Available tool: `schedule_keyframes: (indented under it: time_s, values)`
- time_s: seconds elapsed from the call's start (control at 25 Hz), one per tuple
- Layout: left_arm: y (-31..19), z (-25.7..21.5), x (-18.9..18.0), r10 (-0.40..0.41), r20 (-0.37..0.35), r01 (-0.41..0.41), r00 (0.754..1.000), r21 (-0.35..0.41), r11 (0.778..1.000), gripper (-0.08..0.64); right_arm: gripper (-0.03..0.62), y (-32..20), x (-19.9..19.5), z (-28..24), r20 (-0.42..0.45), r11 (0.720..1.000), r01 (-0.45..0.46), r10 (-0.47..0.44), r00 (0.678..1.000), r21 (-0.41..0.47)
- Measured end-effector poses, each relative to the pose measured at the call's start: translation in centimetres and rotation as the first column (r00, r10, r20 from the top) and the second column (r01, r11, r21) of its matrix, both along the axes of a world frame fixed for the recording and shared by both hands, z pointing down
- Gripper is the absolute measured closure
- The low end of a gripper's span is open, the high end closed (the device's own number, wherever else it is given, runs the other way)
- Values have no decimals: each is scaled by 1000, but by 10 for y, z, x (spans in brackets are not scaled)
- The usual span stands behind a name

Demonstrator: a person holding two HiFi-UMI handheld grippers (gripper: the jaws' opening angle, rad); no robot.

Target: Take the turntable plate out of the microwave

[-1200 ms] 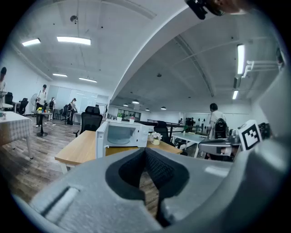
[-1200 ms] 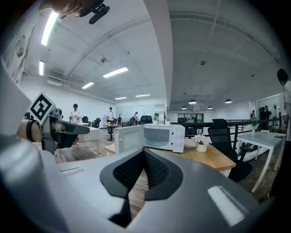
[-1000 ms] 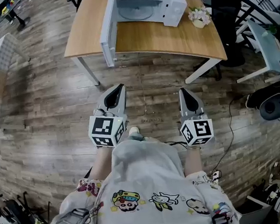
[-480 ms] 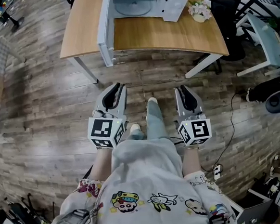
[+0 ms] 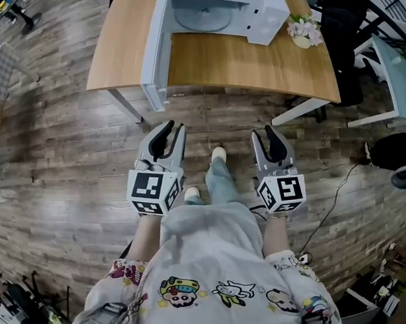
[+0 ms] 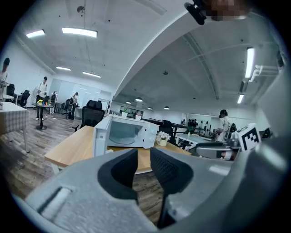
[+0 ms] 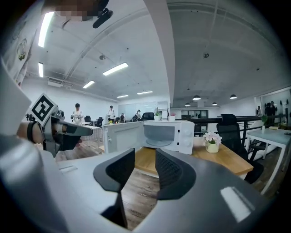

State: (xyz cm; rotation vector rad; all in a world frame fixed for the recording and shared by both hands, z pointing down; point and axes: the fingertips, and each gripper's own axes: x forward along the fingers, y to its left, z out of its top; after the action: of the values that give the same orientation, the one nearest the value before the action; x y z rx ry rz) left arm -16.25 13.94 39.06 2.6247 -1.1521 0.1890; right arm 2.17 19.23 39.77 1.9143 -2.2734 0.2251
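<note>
A: Turntable plate point(image 5: 205, 16), where is it?

B: Inside the microwave point(image 5: 250, 4), flat on the cavity floor, at the far side of the tabletop point(image 5: 251, 60). The door point(image 5: 154, 53) is swung out to the left in the head view, so the cavity faces the person.

A: What has just changed?

B: Two things. The person has stepped nearer (one leg is forward now, and the tabletop sits closer than a second ago). And both pairs of jaws have just been opening. The left gripper point(image 5: 176, 126) shows a narrow gap and the right gripper point(image 5: 264, 132) a somewhat wider one. Neither holds anything.

A: Meaning for the task?

B: I'd judge this is the approach. The grippers are readied for a grasp, but both hang over the floor, well apart from the microwave. The plate is untouched.

A: Which way does it point?

B: It's a round disc, so it has no long axis to speak of. It lies level, face up. The near rim, toward the doorway, looks like the part to reach for.

A: Anything nearby?

B: A pot of flowers point(image 5: 305, 31) just beside the microwave's right side.
</note>
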Motion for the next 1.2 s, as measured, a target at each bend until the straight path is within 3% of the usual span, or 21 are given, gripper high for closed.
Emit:
schedule_keyframes:
  time_s: [0.6, 1.2]
  values:
    - [-121, -30, 84, -109, -7, 109, 994, 22, 994, 440, 418, -137, 82, -25, 23, 990, 140, -141, 990, 24]
    - [-170, -16, 130, -190, 6, 190, 982, -22, 982, 417, 400, -196, 124, -21, 48, 969, 246, -247, 968, 30]
